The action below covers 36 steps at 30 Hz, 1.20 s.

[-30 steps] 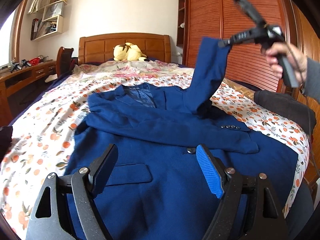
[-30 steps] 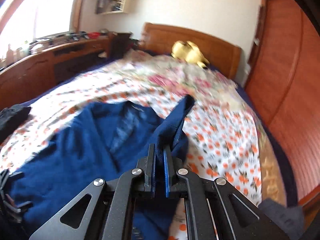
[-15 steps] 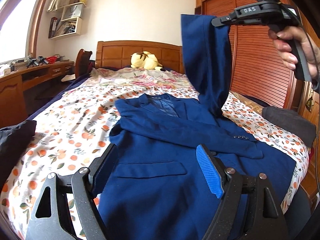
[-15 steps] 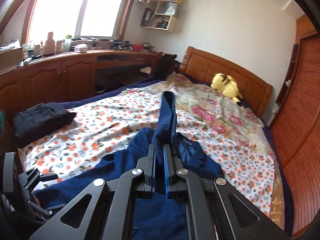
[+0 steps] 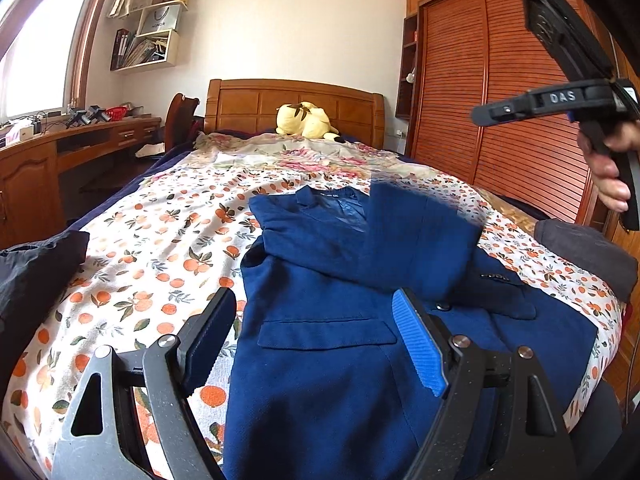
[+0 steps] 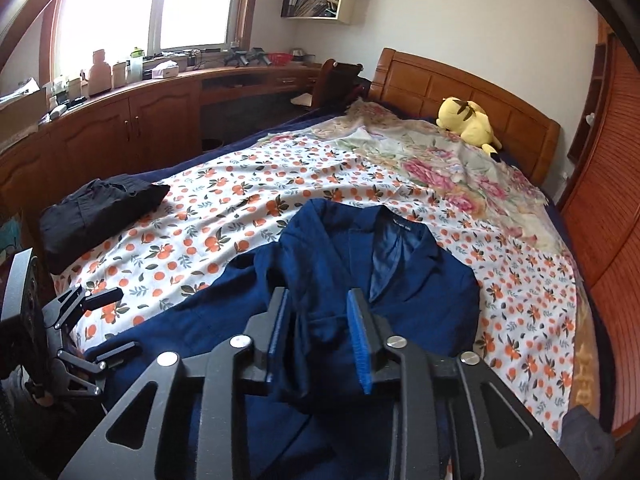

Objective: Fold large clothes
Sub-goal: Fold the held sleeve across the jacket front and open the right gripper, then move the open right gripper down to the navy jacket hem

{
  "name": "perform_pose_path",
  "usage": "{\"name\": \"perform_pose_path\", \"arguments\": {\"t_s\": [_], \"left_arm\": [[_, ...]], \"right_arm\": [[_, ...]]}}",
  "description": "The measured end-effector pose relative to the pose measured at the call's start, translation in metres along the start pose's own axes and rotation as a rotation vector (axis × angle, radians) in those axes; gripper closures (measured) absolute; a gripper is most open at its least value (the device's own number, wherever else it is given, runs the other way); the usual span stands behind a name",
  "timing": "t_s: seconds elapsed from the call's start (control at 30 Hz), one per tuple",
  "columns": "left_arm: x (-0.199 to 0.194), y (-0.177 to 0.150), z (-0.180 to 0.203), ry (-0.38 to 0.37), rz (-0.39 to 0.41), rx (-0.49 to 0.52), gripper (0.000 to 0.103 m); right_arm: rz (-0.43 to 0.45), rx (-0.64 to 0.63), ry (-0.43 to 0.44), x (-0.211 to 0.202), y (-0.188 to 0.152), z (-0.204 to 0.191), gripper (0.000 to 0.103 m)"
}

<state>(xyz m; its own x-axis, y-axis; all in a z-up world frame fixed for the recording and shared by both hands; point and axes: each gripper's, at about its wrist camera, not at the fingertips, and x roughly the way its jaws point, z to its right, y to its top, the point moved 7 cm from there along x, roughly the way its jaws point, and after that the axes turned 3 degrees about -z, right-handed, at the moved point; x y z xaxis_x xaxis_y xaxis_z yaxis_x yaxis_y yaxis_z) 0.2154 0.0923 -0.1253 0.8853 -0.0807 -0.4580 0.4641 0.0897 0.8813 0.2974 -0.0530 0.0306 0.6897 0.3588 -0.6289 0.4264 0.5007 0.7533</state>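
Note:
A dark blue suit jacket [image 5: 320, 360] lies front up on the flowered bedsheet [image 5: 160, 248], collar toward the headboard. One sleeve [image 5: 420, 236] is blurred in the left wrist view, dropping across the chest. My left gripper [image 5: 316, 340] hovers open over the jacket's lower front with nothing between its fingers. A hand holds my right gripper [image 5: 486, 114] high at the right. In the right wrist view, my right gripper [image 6: 318, 338] has its jaws opening above the jacket [image 6: 400, 280]. The loose sleeve [image 6: 316, 364] lies below them, free of the pads. The left gripper [image 6: 92, 320] shows at the left edge.
A folded black garment [image 6: 100, 212] lies on the bed's left side. A yellow plush toy [image 6: 468, 120] rests by the wooden headboard [image 5: 292, 100]. A dark grey item [image 5: 580, 252] sits at the right bed edge. A wardrobe [image 5: 500, 100] stands right, a desk [image 6: 120, 120] left.
The right gripper lifted the sleeve high, then its jaws parted and let it go. The sleeve has fallen onto the jacket's chest. The left gripper stayed open.

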Motion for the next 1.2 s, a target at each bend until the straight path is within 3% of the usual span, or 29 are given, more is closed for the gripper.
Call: {"name": "perform_pose_path", "arguments": {"t_s": [0.2, 0.87, 1.2], "left_arm": [[0.004, -0.004, 0.01, -0.001, -0.015, 0.032, 0.022], [0.025, -0.019, 0.043, -0.01, -0.089, 0.095, 0.022], [0.018, -0.032, 0.064, -0.02, -0.133, 0.118, 0.022]], "right_arm": [[-0.003, 0.037, -0.031, 0.0, -0.032, -0.022, 0.065], [-0.177, 0.266, -0.036, 0.068, -0.157, 0.014, 0.065], [-0.191, 0.31, -0.037, 0.061, -0.194, 0.013, 0.065]]}}
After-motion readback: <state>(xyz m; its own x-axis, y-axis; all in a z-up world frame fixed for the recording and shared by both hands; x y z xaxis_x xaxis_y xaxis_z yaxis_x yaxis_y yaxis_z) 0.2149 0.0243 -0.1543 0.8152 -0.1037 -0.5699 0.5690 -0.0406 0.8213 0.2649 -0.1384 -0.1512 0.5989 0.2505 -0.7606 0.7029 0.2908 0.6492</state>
